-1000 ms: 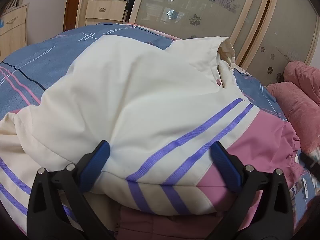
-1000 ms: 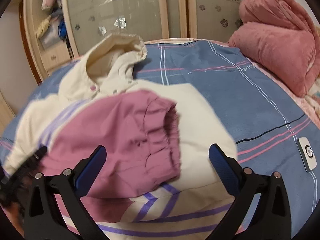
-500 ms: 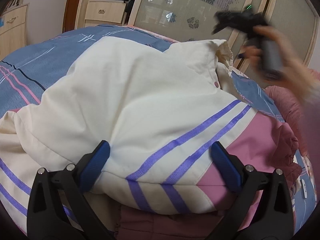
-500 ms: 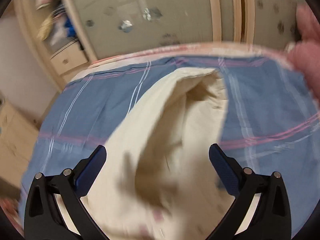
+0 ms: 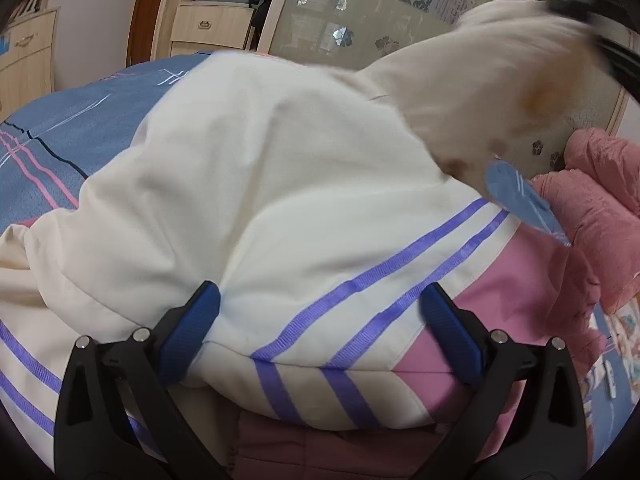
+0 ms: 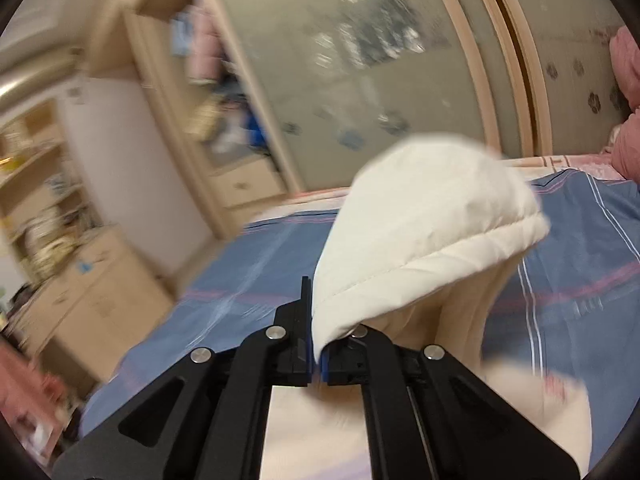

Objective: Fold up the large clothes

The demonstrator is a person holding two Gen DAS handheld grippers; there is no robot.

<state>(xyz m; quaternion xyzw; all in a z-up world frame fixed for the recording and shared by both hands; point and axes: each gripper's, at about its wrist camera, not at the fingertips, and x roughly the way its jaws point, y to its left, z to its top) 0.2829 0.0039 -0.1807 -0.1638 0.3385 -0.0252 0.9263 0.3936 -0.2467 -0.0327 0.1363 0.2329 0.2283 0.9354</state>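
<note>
A cream jacket (image 5: 280,160) with purple stripes and pink panels lies bunched on the bed. My left gripper (image 5: 320,292) stands open just above its near folded edge, one blue pad (image 5: 192,328) at each side of the stripes and neither pressing the cloth. My right gripper (image 6: 316,344) is shut on the rim of the jacket's cream hood (image 6: 432,216), which rises above the jaws. In the left wrist view that hood (image 5: 480,80) is lifted, blurred, at the upper right.
A blue plaid bedspread (image 5: 60,152) lies under the jacket. A pink quilt (image 5: 600,208) is heaped at the right. Frosted wardrobe doors (image 5: 360,20) and drawers (image 5: 208,28) stand behind the bed, and a wooden cabinet (image 6: 80,292) to its left. A small white device (image 5: 610,380) lies at the near right.
My right gripper swung from above the pink sleeve to the hood, shut on its rim and raised it off the bed. The left gripper stayed where it was, open.
</note>
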